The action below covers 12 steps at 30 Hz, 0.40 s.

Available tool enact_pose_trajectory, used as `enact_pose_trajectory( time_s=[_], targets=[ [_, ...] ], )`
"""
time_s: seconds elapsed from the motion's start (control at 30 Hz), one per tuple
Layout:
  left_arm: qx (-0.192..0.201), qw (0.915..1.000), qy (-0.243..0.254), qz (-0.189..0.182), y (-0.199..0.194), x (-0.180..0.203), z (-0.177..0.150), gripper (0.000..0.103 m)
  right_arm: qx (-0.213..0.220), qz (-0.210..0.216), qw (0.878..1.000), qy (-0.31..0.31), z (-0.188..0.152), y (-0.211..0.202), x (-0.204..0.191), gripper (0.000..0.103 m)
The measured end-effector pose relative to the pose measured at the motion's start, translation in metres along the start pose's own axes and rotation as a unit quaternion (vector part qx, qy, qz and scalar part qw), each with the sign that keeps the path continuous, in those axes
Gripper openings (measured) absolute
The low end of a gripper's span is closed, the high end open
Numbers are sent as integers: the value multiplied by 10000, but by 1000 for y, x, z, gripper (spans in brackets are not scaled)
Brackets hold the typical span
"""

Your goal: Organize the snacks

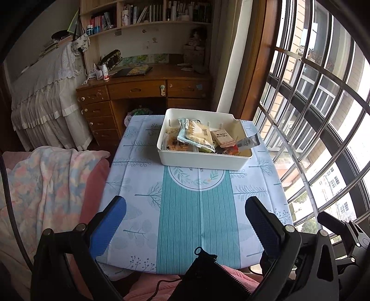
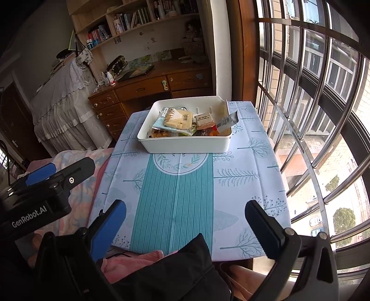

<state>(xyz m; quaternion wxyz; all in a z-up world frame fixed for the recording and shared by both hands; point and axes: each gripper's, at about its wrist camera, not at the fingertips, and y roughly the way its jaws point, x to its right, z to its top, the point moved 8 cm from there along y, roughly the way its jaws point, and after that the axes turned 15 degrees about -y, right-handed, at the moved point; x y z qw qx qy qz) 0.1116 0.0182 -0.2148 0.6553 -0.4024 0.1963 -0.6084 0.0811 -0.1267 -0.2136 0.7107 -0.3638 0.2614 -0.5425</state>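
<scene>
One white bin (image 1: 203, 159) of several snack packets (image 1: 196, 136) on the bench (image 1: 180, 208), long side facing the cameras, left claw (image 1: 185, 208) and right claw (image 2: 185, 208) both wide open, empty.

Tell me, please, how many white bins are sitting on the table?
1: the white bin, filled with snack packets, stands at the table's far end, nearer the window side.

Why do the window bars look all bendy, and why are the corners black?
In both wrist views the fisheye lens curves the straight window bars and leaves black corners. In the right wrist view, daylight through the window lights the tablecloth brightly, while the bookshelf stays dim.
</scene>
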Motion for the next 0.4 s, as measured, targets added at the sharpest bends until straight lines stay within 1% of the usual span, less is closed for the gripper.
enact_pose_trajectory(
  time_s=[0.4],
  targets=[
    [-1, 10000, 5, 12, 0, -2, 1, 102, -54, 16, 10000, 42, -4, 3, -2, 103]
  ],
)
